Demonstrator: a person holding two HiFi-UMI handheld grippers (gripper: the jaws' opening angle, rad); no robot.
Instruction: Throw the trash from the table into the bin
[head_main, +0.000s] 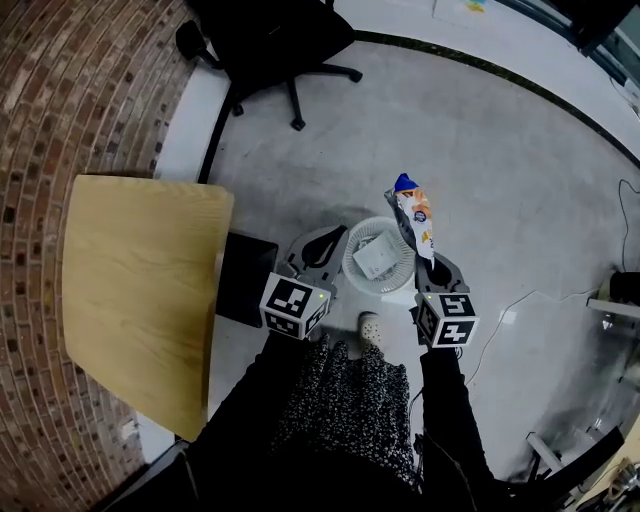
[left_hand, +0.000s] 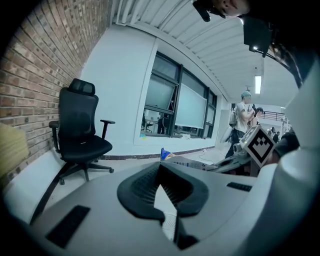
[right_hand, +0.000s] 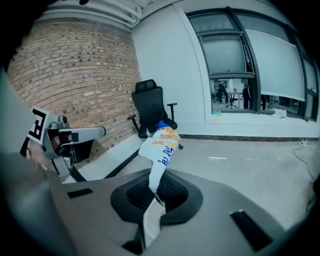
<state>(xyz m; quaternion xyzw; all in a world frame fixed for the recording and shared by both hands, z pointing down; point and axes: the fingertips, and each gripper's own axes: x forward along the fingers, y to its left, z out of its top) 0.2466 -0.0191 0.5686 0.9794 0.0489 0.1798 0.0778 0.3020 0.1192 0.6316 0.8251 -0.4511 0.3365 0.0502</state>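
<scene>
A white mesh bin stands on the floor just right of the wooden table, with white paper inside it. My right gripper is shut on the lower end of a white, orange and blue snack wrapper, which sticks up over the bin's right rim. In the right gripper view the wrapper rises from the closed jaws of my right gripper. My left gripper hovers at the bin's left rim. Its jaws meet at the tips with nothing between them, as the left gripper view of my left gripper also shows.
A black office chair stands by the brick wall beyond the table. A black box sits on the floor between table and bin. Cables trail on the floor to the right. My foot is near the bin.
</scene>
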